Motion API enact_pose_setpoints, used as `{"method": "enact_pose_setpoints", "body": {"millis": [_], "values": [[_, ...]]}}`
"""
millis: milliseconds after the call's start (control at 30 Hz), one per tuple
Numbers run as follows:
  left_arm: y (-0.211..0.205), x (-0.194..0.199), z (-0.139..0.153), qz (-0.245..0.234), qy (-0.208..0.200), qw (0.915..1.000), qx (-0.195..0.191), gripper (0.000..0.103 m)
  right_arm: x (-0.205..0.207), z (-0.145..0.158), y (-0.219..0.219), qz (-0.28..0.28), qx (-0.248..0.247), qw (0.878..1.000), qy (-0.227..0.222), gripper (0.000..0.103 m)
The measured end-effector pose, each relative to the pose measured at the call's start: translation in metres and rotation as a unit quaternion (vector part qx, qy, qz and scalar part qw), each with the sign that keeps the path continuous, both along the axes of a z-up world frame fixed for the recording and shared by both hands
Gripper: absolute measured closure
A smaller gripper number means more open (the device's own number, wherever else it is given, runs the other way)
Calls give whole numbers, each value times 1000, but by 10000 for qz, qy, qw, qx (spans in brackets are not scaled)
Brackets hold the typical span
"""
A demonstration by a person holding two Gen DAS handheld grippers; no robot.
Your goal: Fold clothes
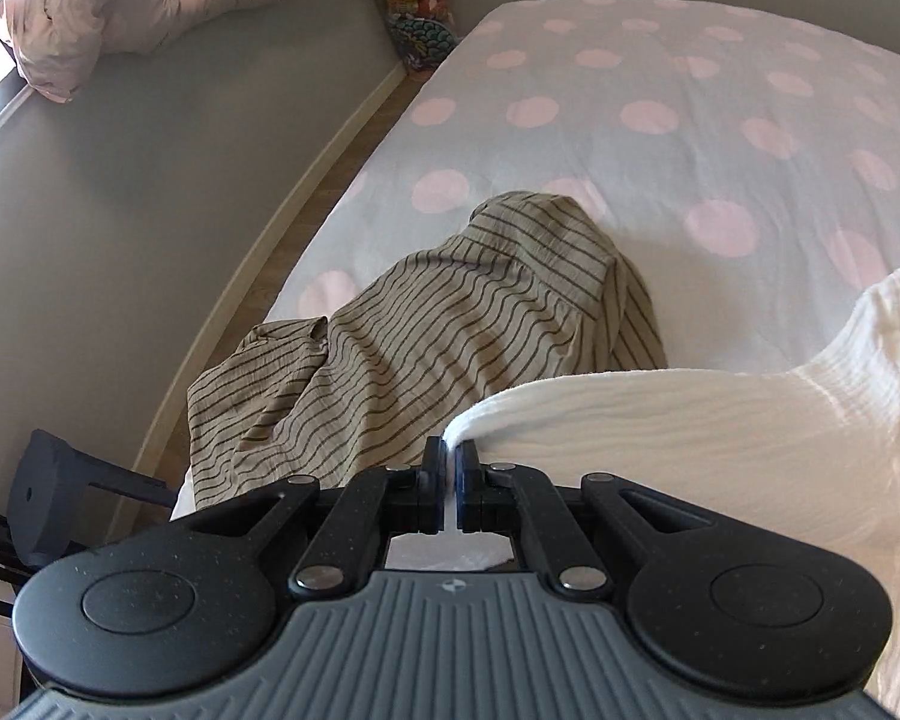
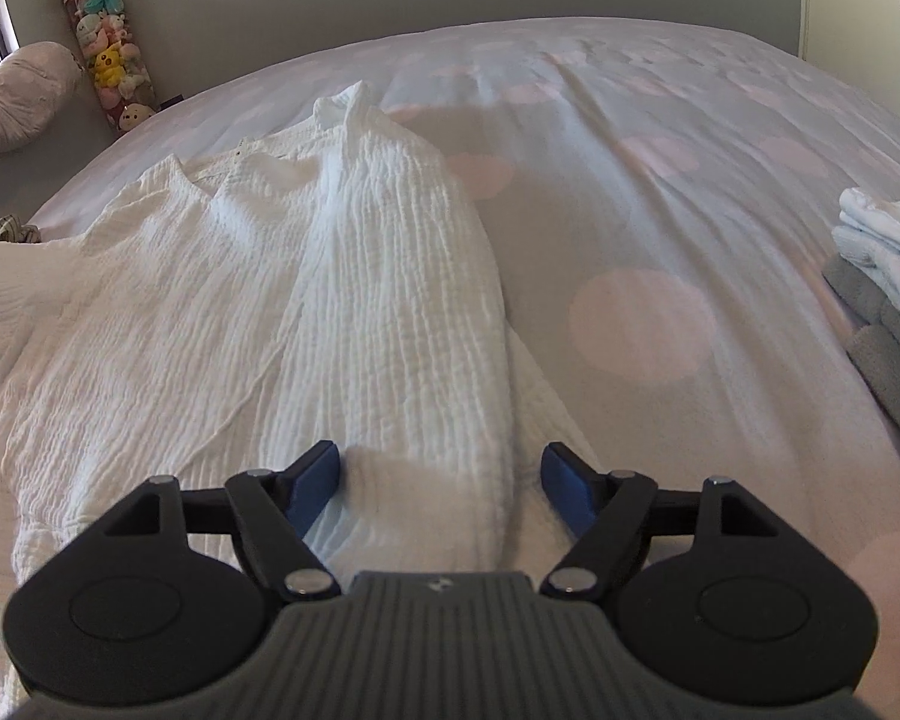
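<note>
Your left gripper (image 1: 450, 468) pinches the white top's (image 2: 210, 300) edge; your right gripper (image 2: 441, 480) gapes over its folded-in sleeve (image 2: 402, 300). The striped shirt (image 1: 426, 336) lies crumpled, far left.

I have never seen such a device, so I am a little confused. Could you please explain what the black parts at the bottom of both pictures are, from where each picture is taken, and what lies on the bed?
The black parts are two hand-held grippers; a person carries one in each hand. Each has a small camera that looks forward along its two fingers, so one picture comes from the left gripper and the other from the right gripper.

Both look over a bed with a sheet of pink dots. On it lie a white crinkled garment, a tan striped shirt, and some folded clothes at the right edge.

The left gripper is shut on an edge of the white garment. The right gripper is open, its blue fingers on either side of a folded-over sleeve, holding nothing.
</note>
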State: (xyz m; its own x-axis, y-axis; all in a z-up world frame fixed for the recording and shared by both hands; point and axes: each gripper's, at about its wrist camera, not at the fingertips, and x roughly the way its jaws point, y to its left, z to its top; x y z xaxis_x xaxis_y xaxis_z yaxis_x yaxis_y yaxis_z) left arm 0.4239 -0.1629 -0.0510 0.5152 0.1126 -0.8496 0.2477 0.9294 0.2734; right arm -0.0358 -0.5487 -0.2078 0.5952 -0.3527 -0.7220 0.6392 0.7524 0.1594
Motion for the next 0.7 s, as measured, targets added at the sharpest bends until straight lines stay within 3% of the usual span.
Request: {"method": "enact_pose_setpoints", "body": {"millis": [200, 300, 433, 567, 700], "values": [[8, 10, -46, 162, 206, 9997, -19, 98, 3, -2, 2, 37, -95, 9999, 79, 24], [3, -7, -61, -26, 82, 9999, 100, 85, 3, -1, 3, 47, -151, 9998, 97, 24], [-13, -42, -65, -347, -194, 9992, 74, 83, 2, 4, 7, 54, -292, 9995, 97, 24], [-37, -85, -57, -492, -298, 9978, -328, 74, 1, 16, 21, 206, -724, 9972, 43, 24], [-68, -133, -55, -733, -299, 9935, -812, 74, 4, 29, 37, 521, -1047, 9931, -43, 26]]}}
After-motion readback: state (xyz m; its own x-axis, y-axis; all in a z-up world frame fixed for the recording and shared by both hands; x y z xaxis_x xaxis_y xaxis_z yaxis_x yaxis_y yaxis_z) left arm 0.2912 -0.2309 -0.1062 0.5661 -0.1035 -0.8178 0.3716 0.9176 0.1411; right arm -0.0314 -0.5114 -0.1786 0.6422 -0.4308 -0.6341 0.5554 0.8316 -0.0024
